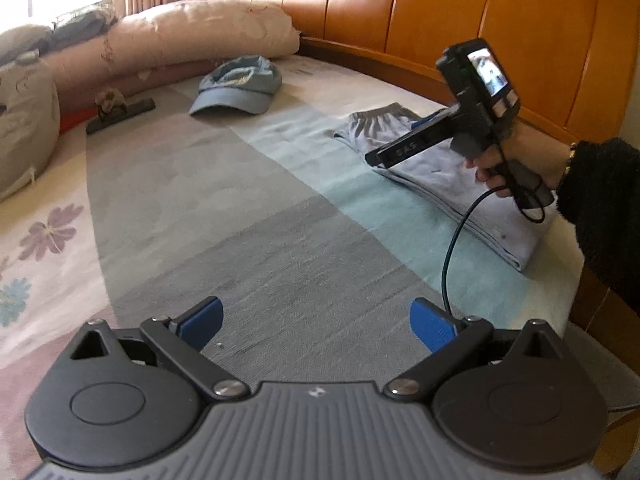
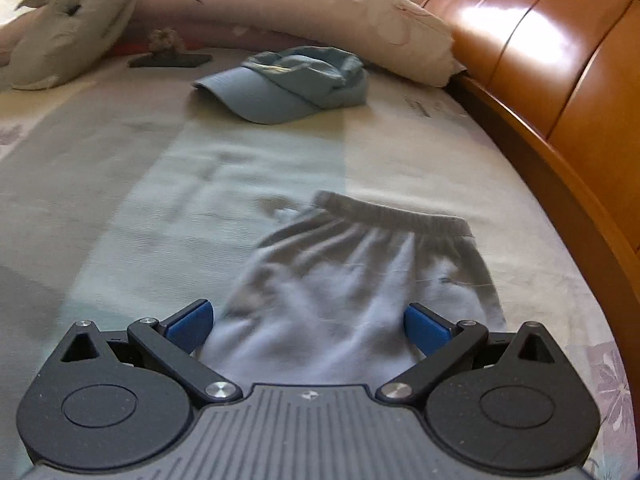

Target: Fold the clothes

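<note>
One folded pair of pale shorts [image 2: 360, 280], one blue cap [image 2: 288, 84], one long pillow [image 2: 304, 12]. Patterned bedspread [image 1: 260, 208], wooden headboard [image 1: 460, 12] to my right. My right gripper [image 2: 308, 324] hangs with jaws wide apart and empty, shorts directly beneath and ahead. My left gripper [image 1: 316, 324], jaws equally wide and empty, over bare bedspread; shorts well off to its right.

The folded shorts [image 2: 352, 292] are pale lavender-grey with a darker grey waistband. The cap [image 2: 288, 84] is dusty blue. The bedspread [image 1: 248, 208] shows grey, mint and cream blocks with purple and teal flowers. The headboard [image 1: 460, 12] is glossy orange-brown wood.
</note>
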Tool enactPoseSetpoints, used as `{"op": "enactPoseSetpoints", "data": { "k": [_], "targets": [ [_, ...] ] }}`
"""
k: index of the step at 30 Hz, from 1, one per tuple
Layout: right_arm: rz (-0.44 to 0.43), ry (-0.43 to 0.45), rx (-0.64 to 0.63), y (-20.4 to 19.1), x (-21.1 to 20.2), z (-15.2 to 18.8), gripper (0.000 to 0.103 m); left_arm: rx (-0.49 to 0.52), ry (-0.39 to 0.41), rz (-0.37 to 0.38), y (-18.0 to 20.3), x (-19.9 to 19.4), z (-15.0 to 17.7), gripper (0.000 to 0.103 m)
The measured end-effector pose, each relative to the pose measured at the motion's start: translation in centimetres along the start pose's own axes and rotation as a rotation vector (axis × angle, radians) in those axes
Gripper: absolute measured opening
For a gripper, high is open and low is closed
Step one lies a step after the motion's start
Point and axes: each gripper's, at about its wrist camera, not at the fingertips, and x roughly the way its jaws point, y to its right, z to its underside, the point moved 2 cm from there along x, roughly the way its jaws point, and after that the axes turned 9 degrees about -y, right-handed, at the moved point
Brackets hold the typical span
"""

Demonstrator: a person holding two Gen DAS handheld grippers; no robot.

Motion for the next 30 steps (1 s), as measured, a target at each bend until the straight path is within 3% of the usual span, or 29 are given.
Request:
{"op": "enactPoseSetpoints", "data": {
  "k": [5,9,13,19,22,30],
  "targets": [
    [-0.012,0.077,0.021,0.0,-5.9,1.8,0.103,0.005,0.029,0.005,0.6,-1.3,0.4,0.100],
    [-0.065,0.015,0.120,1.4,-7.7,4.6,0.103,-0.018,0.046,0.048,1.3,-1.9,0.8,0.100],
    [-0.048,-0.075,0.193,1.1,-8.0,7.3,0.103,-0.074,0.037,0.078,1.2,-2.4,1.5,0.100],
    [-0.122,-0.132,0.341,0.9,-8.7,9.9,0.103,-0.117,0.023,-0.011,0.8,-3.7,2.6,0.100],
    [-0.154,-0.146,0.404,0.8,-9.3,10.7,0.103,-0.123,0.044,-0.003,0.8,-4.6,3.3,0.100],
    [-0.160,-0.085,0.410,-0.6,-12.5,11.2,0.103,-0.075,0.069,-0.026,2.1,-6.0,4.4,0.100]
  ]
}}
